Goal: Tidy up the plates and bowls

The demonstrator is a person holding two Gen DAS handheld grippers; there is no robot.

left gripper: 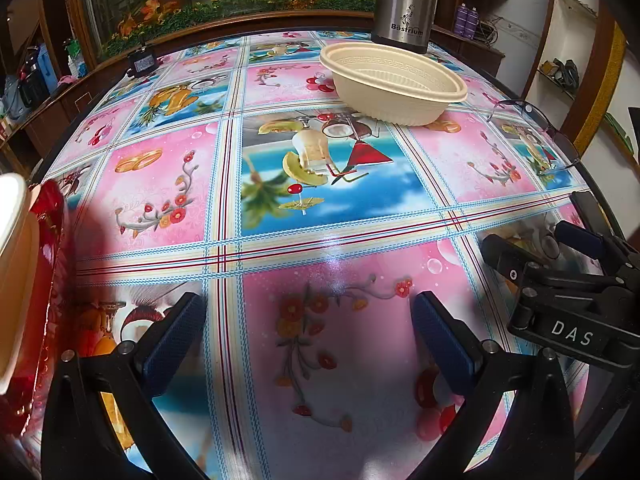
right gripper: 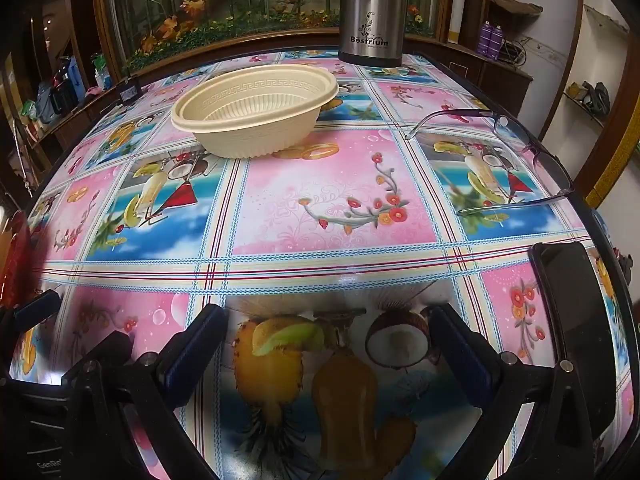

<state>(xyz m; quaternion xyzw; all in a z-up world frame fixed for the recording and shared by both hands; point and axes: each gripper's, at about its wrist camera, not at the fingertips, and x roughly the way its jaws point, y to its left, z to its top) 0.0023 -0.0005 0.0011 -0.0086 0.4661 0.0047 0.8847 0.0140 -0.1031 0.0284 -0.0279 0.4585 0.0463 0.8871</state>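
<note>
A cream plastic bowl (left gripper: 394,84) stands upright on the far side of the table, just in front of a steel flask; it also shows in the right wrist view (right gripper: 256,114). My left gripper (left gripper: 308,320) is open and empty, low over the near part of the table. My right gripper (right gripper: 326,332) is open and empty too, beside the left one; it shows at the right edge of the left wrist view (left gripper: 540,246). At the left edge a red plate (left gripper: 52,264) lies under a cream bowl rim (left gripper: 14,264), mostly cut off.
A steel flask (right gripper: 370,12) stands at the back of the table. Glasses (right gripper: 500,156) lie open at the right. A black phone (right gripper: 576,332) lies near the right edge. A small dark box (left gripper: 142,62) sits at the back left. The patterned tablecloth (right gripper: 340,200) covers the table.
</note>
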